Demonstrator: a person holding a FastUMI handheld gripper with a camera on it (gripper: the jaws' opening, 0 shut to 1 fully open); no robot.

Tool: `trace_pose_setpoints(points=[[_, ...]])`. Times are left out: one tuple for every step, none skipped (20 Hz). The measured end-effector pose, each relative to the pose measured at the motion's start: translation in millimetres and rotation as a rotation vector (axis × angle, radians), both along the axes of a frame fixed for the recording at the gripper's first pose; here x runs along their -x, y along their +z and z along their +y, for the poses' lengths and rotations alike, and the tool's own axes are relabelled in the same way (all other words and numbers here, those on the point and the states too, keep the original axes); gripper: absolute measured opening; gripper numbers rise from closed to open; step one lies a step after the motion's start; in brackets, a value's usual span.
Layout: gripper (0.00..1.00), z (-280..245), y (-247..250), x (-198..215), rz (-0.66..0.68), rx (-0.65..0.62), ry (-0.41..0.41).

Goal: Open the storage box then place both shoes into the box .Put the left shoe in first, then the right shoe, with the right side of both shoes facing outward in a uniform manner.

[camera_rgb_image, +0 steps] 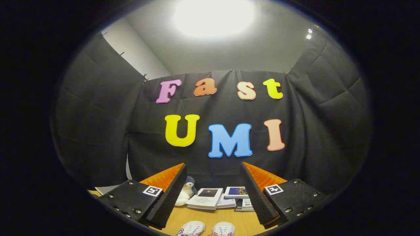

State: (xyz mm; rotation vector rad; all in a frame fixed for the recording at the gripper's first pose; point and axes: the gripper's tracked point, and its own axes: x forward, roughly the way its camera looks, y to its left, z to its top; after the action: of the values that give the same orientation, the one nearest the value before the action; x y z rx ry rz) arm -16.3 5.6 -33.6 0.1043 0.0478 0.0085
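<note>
Gripper (pixel 211 193) raised above a wooden table (pixel 226 218), its two fingers spread wide with nothing between them and nothing in their hold. Both fingers point out over the table toward the black cloth wall of the booth, so the gripper is tilted well up from the work surface.

Two white shoes lie side by side at the near edge of the table, below and between the fingers: left-hand shoe (pixel 191 228) and right-hand shoe (pixel 223 228), each with red and blue stripes on its side. Their toes point away from the gripper. Only the front parts are in view, so which is the left shoe and which the right cannot be told with certainty. Neither is touched by the fingers.

Toward the far edge of the table, beyond the shoes, lies a loose group of books (pixel 207 197), some stacked and some overlapping. A small plush penguin (pixel 186 193) stands just beside them, partly hidden behind one finger.

Progress, as judged from this layout: the task appears to be at or near its start. Both shoes rest on the bare table, outside any container, and no storage box can be made out, so its state, open or closed, cannot be told. Opening the box, placing the left shoe, then placing the right shoe with matching orientation all appear to remain.
</note>
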Motion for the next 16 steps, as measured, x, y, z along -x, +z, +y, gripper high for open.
trace_pose_setpoints(points=[[0.97,4.4,-7.6,1.3,0.017,-0.03,0.004],[0.98,10.0,-15.6,1.8,0.04,-0.067,0.015],[0.98,16.5,-24.8,2.5,0.065,-0.111,0.027],[0.98,23.9,-35.0,3.1,0.097,-0.158,0.043],[0.98,33.7,-44.7,4.7,0.132,-0.205,0.066],[0.98,46.1,-54.5,6.4,0.165,-0.246,0.098],[0.98,58.6,-62.9,8.2,0.198,-0.285,0.135],[0.98,70.4,-71.9,10.2,0.234,-0.32,0.168],[0.98,82.4,-81.0,12.1,0.269,-0.353,0.198],[0.98,93.1,-89.7,14.2,0.303,-0.382,0.221],[0.98,103.8,-98.3,18.0,0.337,-0.401,0.239],[0.98,113.8,-105.6,20.1,0.364,-0.411,0.253],[0.98,124.5,-111.4,22.0,0.386,-0.421,0.27],[0.98,135.5,-116.5,24.3,0.405,-0.439,0.289],[0.98,147.2,-123.5,26.1,0.426,-0.463,0.306],[0.98,158.1,-130.4,27.7,0.451,-0.494,0.322]])
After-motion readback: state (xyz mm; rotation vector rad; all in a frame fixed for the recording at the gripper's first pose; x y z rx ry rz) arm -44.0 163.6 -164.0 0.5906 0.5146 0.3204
